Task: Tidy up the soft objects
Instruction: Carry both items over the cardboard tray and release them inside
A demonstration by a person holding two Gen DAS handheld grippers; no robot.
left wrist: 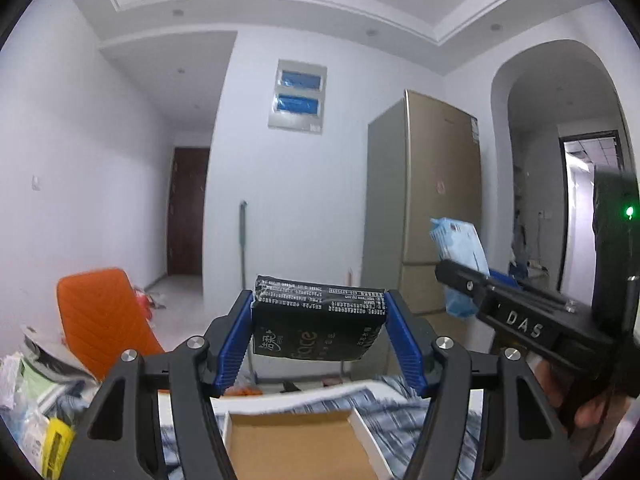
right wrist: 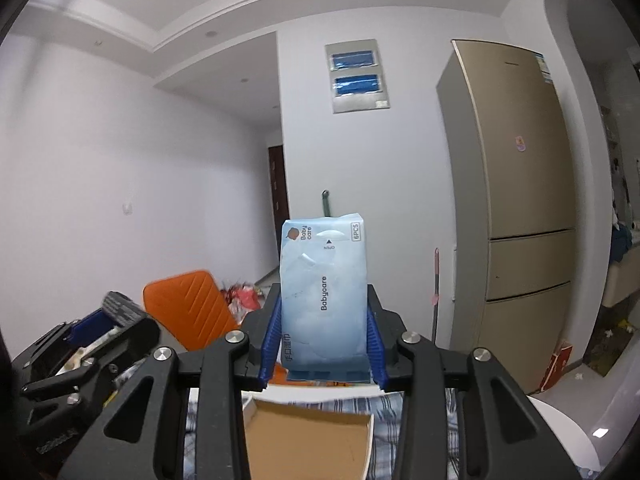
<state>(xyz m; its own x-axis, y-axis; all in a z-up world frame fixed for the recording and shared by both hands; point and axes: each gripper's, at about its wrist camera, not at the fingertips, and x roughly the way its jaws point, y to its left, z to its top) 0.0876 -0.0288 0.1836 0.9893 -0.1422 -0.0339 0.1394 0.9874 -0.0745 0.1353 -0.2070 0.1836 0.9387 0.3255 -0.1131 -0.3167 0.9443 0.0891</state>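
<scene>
Black tissue pack (left wrist: 316, 322) sits pinched between the blue pads (left wrist: 400, 336) of the left claw (left wrist: 318, 332), held up in the air, lying crosswise with white print on its top edge, seen from the left wrist. Below it an open cardboard box (left wrist: 296, 444) rests on plaid cloth (left wrist: 392, 404). Right claw (left wrist: 456, 280) shows at the right side, gripped by a hand (left wrist: 576, 396), carrying a light blue wipes pack (left wrist: 460, 248). Orange chair (left wrist: 102, 316) at left, gold fridge (left wrist: 436, 184) behind, clutter of packets (left wrist: 36, 408) at lower left. Right wrist view: right claw (right wrist: 322, 332) clamps the light blue wipes pack (right wrist: 324, 292) upright between its blue pads (right wrist: 272, 336), pack raised clear above the cardboard box (right wrist: 308, 440) and plaid cloth (right wrist: 388, 408). Left claw (right wrist: 112, 316) is visible at left, its load mostly hidden from here. Orange chair (right wrist: 188, 308) behind it, fridge (right wrist: 516, 184) at right, mop handle (right wrist: 435, 292) leaning beside the fridge.
</scene>
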